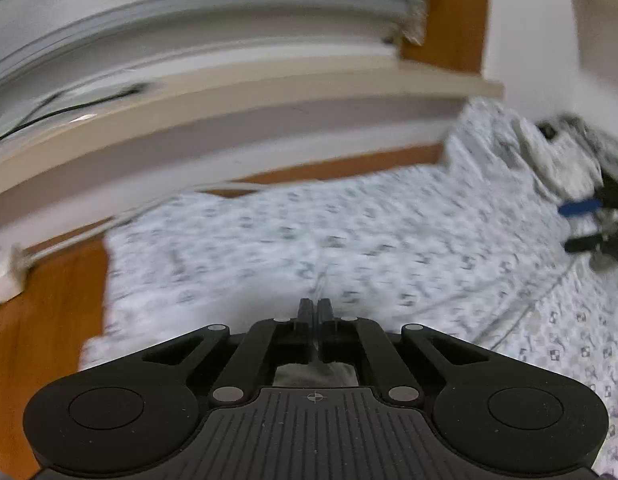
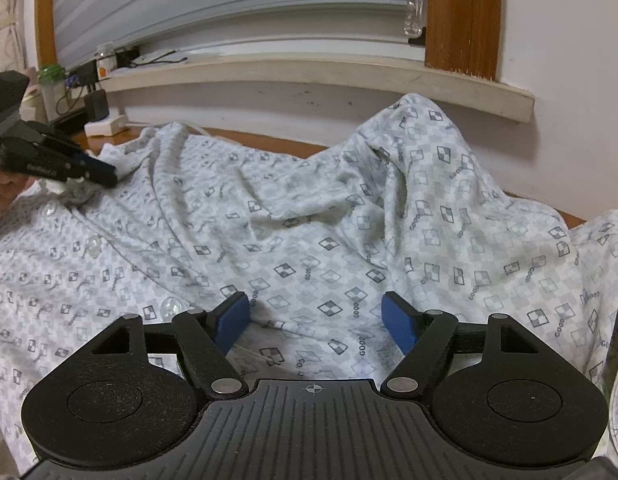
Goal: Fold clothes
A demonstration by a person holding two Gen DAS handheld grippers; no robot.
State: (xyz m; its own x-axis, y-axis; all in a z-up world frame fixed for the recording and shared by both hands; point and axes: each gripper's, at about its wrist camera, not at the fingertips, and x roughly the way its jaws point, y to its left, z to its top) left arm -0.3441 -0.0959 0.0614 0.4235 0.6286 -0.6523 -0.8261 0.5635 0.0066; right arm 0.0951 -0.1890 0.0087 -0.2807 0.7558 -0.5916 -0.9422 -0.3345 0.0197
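Below the window sill (image 2: 309, 74), our left claw (image 1: 315, 308) pinches the patterned shirt (image 2: 309, 220) near its collar on the desk (image 1: 49, 320). Our right claw (image 2: 315, 320) stands wide over the cloth, gripping nothing. Next, we judge, it needs its own hold before folding.

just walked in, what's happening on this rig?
A person is folding a patterned button-up shirt spread on a wooden surface below a window sill, with a handheld gripper in each hand. The left gripper is shut, apparently pinching the fabric near the collar. The right gripper sits with open jaws over the shirt, its blue pads gripping nothing. The shirt is still rumpled, one part bunched up against the wall; no fold looks finished.
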